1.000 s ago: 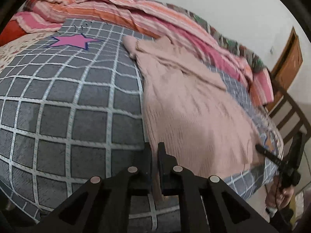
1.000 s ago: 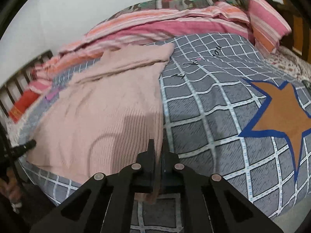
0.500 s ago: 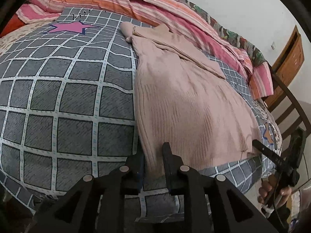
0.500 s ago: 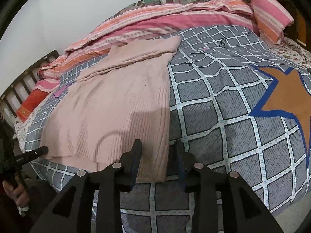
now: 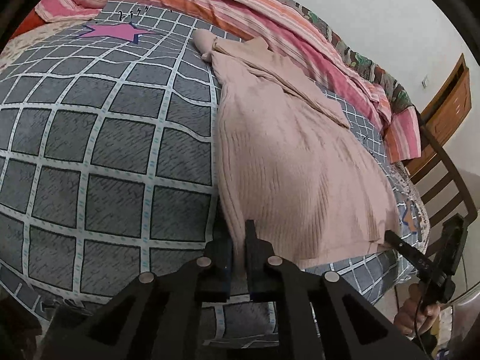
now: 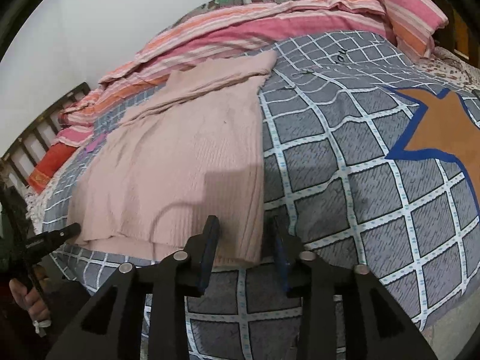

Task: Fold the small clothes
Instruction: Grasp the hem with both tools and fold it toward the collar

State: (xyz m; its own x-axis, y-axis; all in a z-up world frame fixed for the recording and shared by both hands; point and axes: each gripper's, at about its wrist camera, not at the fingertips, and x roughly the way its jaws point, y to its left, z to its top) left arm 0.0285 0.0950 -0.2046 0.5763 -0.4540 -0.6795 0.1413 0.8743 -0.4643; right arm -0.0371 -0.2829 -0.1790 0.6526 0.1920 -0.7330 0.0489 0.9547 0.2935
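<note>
A pale pink ribbed knit garment (image 5: 294,156) lies flat on the grey checked bedspread (image 5: 105,150), its hem toward me. My left gripper (image 5: 238,240) is shut on the hem's left corner. In the right wrist view the same garment (image 6: 186,162) lies flat, and my right gripper (image 6: 243,234) is open with its fingers on either side of the hem's right corner, not gripping it. The right gripper also shows at the far right of the left wrist view (image 5: 420,261), and the left gripper shows at the left edge of the right wrist view (image 6: 54,237).
A rumpled pink and orange striped quilt (image 5: 240,9) lies along the far side of the bed. A purple star (image 5: 117,31) and an orange star (image 6: 444,126) are printed on the bedspread. A wooden chair (image 5: 444,186) stands at the right of the bed, a bed rail (image 6: 36,138) at the left.
My right gripper has let go of the hem's right corner and opened wide. My left gripper loosened, then shut again on the left corner. The garment now lies flatter on the bed.
</note>
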